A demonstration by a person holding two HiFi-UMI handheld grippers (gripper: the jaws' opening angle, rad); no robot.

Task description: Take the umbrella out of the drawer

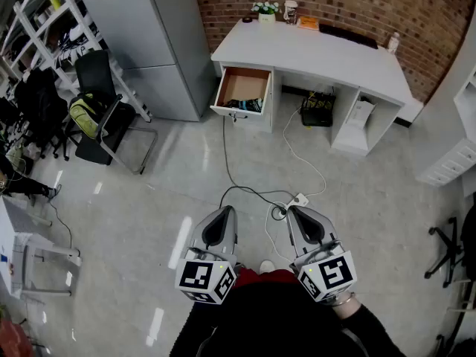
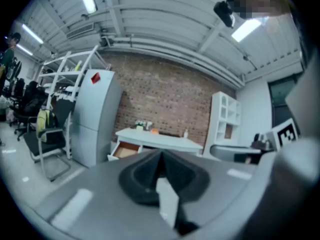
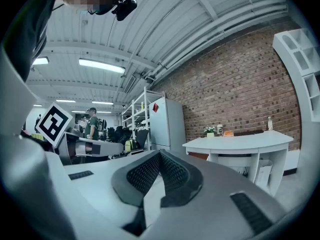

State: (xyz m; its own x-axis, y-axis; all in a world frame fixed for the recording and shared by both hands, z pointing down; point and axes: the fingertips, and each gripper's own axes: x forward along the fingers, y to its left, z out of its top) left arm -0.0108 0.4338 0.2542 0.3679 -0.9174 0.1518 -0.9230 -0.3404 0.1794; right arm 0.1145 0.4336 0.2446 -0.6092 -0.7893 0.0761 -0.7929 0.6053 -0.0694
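Umbrella [image 1: 246,105] lies at the front of the open drawer [image 1: 239,85]; left tool [image 1: 226,210] and right tool [image 1: 292,210], both clenched empty, are well apart from it, so approaching the counter [image 1: 327,59] comes first.

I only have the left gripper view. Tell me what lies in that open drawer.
Observer: The head view shows a dark bundle, probably the umbrella, at the front end of the drawer; the rest looks bare.
Operator: Report the right gripper.
Observer: The right gripper is shut, with nothing between its jaws.
Operator: Check the floor ahead.
Observer: A cable trails from the desk to a power strip lying between you and the drawer.
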